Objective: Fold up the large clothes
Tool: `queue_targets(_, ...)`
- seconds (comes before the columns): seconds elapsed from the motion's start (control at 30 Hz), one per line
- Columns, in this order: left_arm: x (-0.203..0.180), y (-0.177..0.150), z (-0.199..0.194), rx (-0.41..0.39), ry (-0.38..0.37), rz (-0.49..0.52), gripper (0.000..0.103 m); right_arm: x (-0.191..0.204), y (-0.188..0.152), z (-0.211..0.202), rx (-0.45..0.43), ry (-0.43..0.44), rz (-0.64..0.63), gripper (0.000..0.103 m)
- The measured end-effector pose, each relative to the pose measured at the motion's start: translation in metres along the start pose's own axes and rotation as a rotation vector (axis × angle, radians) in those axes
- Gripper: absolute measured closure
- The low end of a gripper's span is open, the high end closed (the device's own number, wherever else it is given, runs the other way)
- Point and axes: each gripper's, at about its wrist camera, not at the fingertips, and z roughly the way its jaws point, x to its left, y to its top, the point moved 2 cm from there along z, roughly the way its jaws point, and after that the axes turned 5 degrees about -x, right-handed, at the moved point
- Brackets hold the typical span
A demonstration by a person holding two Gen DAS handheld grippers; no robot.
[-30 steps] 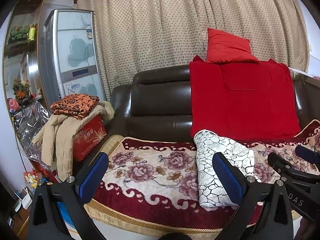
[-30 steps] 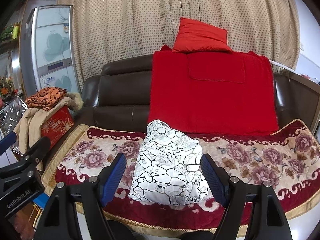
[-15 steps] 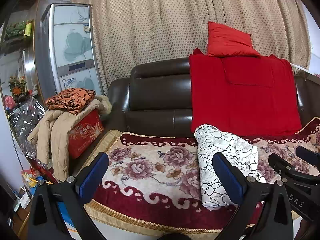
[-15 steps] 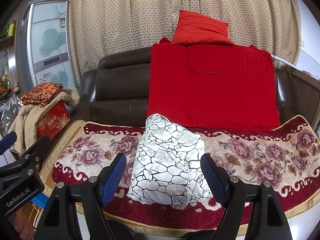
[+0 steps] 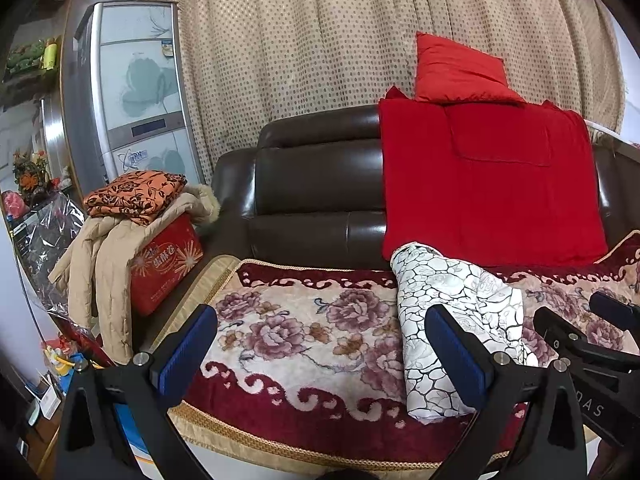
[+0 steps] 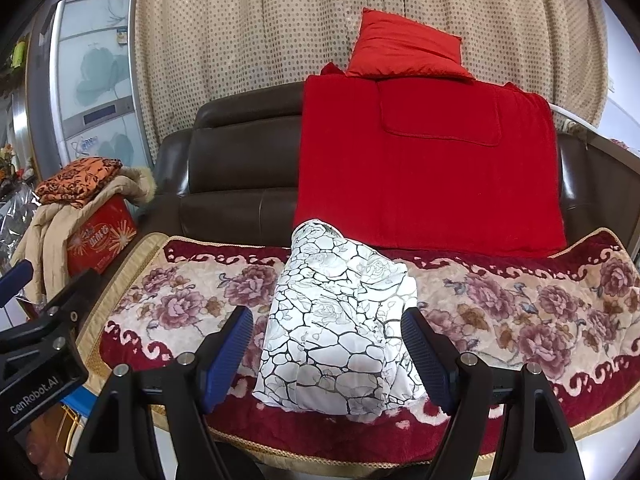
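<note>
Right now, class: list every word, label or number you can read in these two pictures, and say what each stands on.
"GenRobot.AI": on the left gripper body, right wrist view.
"DAS": partial lettering on the right gripper body, left wrist view.
Red box: gold characters, too blurred to read.
Fridge: logo and sticker, too small to read.

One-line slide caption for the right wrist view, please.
Right gripper with jaws open, facing a white crackle-print folded garment on the floral sofa cover; left gripper alongside.

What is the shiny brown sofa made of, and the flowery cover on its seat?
The sofa looks like leather or imitation leather: smooth, dark brown, with glossy highlights. The flowery cover looks like soft plush fabric: fuzzy and matte, with a woven gold trim along its edge.
</note>
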Motion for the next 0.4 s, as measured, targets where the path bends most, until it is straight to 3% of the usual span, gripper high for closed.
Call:
queue_targets(0.17, -0.003, 0.001, 0.011, 0.01, -0.003, 0.003, 0.0, -0.001, 0.002, 0.012, 0.009, 0.003, 0.001, 0.023)
queue_targets(0.27, -0.006, 0.001, 0.021, 0.013, -0.047, 0.008, 0.0, -0.003, 0.004, 0.023, 0.016, 0.007, 0.004, 0.023)
queue_targets(0.4, 0.003, -0.001, 0.059, 0.061, -0.086, -0.043, 0.0, -0.023, 0.006, 0.047, 0.034, 0.005, 0.042, 0.023)
